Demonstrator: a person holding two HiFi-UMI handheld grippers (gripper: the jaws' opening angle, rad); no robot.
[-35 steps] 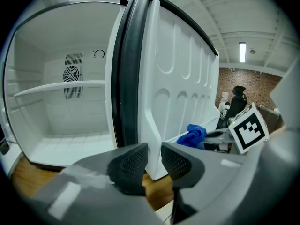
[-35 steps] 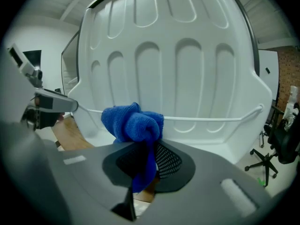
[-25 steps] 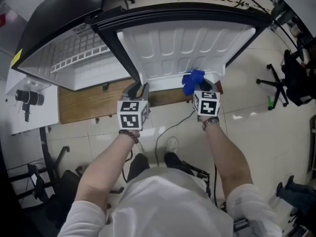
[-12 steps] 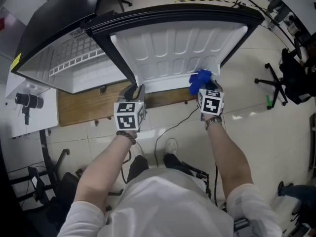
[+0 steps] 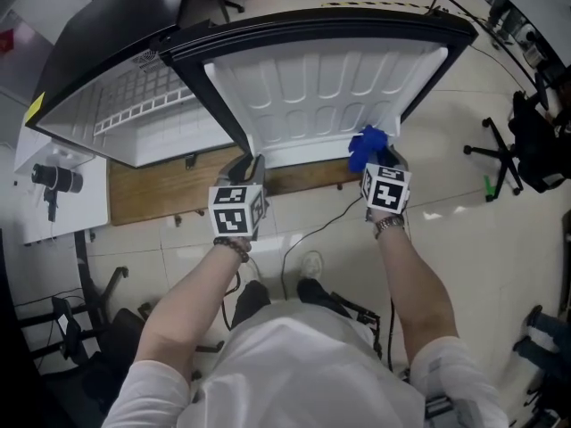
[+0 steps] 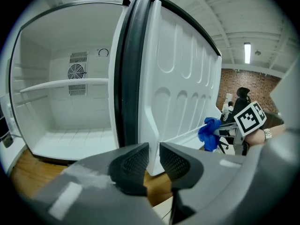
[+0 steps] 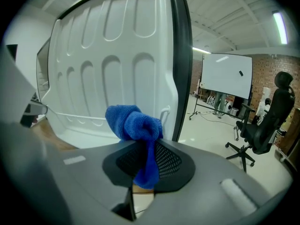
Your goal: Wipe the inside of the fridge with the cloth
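While my right gripper clamps the crumpled blue terry cloth, my left gripper's jaws have just been closing. They stand slightly apart, seemingly empty.

No legible words, brands or numbers anywhere. Only black-and-white square code patterns, on the left marker cube of the left hand-held gripper and the right marker cube of the right hand-held gripper. Yellow sticker at far left too small to read.
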